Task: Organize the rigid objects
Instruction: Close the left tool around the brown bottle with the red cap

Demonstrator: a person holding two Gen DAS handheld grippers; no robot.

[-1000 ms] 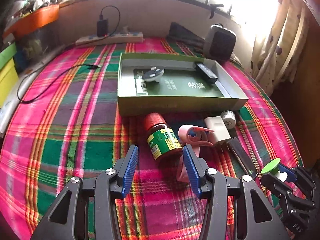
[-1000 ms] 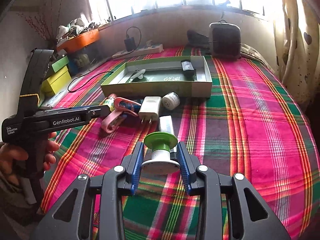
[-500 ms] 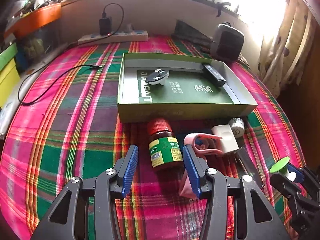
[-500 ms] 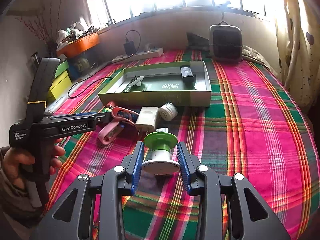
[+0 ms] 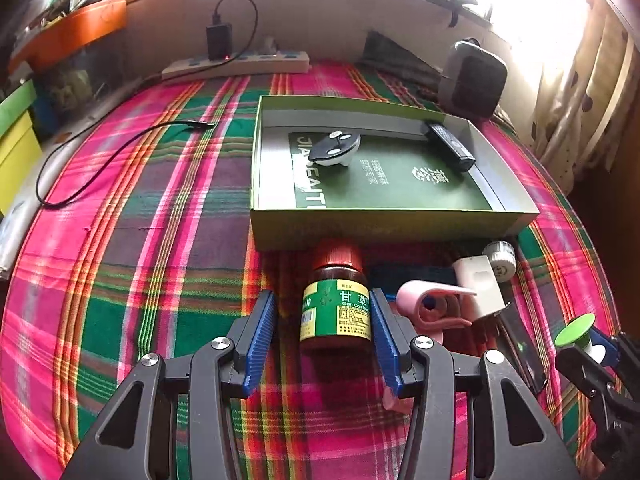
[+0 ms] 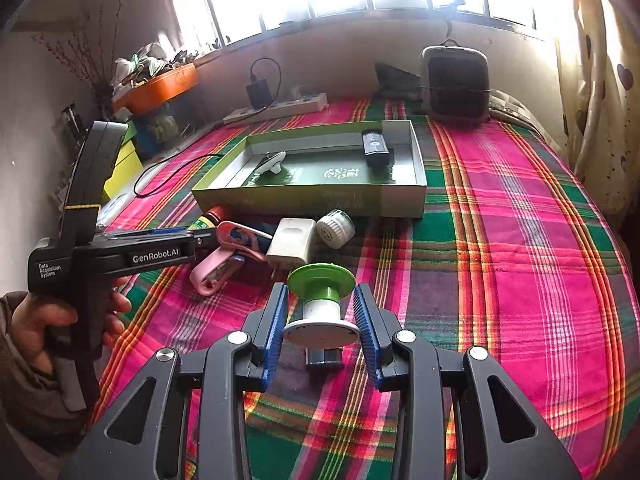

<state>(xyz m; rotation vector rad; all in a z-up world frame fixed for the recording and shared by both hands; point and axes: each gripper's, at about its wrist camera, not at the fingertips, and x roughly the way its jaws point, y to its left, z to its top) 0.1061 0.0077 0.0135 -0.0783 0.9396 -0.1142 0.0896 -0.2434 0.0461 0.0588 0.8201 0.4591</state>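
**Bottle pickup while the other hand is already loaded**

While the right gripper [image 6: 320,320] sits clamped on that little white spool with the green cap [image 6: 322,300], the left gripper [image 5: 323,320] is lined up on the brown medicine bottle [image 5: 337,300], which lies on the plaid cloth [image 5: 160,240] with its red cap pointing at 12 o'clock, just short of the box's near wall.

How I'd do this step: the bottle is round and lying on its side, so it'll want to roll. I'd centre it first. Right now it sits off to the 3 o'clock side of the gap, label about touching the right pad [image 5: 382,336], with a clear strip of cloth showing before the left pad. Shift a touch toward 3 o'clock, drop low so the pads meet the label at mid-body rather than the shoulder, then squeeze. Watch the pink clip [image 5: 432,304] at 3 o'clock of the bottle; it's just beside the right finger and could get dragged along or pinched.

Tool state: left jaws stand wide apart, bottle between them but not gripped. Right jaws are partly closed, both blue pads pressing the spool's white base, spool held up off the cloth.

Destination looks like the green box [image 5: 360,236] at 12 o'clock, which already has a black-and-white gadget [image 5: 334,150] and a black stick [image 5: 450,146] in it. White plug [image 5: 478,288] and a small white round thing [image 5: 500,256] wait outside at 2 o'clock.
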